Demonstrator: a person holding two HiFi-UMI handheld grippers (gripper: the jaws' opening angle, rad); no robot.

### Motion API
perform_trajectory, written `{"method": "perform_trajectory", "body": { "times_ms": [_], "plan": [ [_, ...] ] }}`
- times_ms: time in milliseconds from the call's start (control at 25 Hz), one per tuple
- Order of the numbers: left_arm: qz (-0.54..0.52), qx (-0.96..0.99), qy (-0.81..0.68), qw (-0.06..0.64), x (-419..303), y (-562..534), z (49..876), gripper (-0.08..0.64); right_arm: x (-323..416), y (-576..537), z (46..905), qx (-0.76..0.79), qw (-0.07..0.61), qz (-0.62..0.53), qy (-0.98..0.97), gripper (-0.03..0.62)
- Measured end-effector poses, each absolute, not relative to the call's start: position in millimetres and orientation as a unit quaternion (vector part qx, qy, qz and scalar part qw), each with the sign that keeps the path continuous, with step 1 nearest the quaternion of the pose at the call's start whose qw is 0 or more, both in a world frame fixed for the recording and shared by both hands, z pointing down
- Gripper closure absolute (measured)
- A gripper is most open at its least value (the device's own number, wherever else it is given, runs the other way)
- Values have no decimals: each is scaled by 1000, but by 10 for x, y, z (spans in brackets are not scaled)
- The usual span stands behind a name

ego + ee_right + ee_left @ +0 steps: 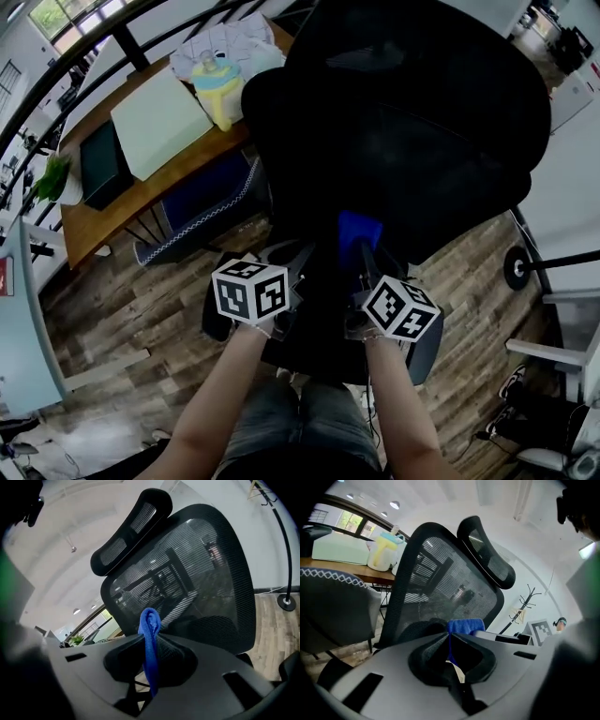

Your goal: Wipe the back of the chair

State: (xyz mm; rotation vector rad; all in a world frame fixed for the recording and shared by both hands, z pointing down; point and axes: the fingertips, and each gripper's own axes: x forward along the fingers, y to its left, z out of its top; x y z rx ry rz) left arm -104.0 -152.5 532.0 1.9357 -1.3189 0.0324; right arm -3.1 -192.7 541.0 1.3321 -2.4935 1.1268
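Blue fabric cloth (149, 634), black mesh chair back (201, 569) just ahead.
Left gripper (450, 644) and right gripper (151, 651) both pinch the cloth, likely spreading it to wipe.

The wooden table (192, 157) carries a pale green box (159, 120), a dark flat case (101, 161) just beside it, a yellow and blue jug (217, 89), a white patterned cloth (225, 42) and, at its far end, a green plant (54, 178). On the plank floor (141, 300) stand the black chair (403, 122) and a round stand base (516, 268).
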Motion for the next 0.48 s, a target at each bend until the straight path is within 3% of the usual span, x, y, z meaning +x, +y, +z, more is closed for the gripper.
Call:
{"method": "perform_trajectory", "body": {
  "times_ms": [480],
  "plan": [
    [10, 726, -568, 387, -1685, -1471, 5525, 535, -1212, -1936, 5595, 335, 97, 357, -866, 525]
  ]
}}
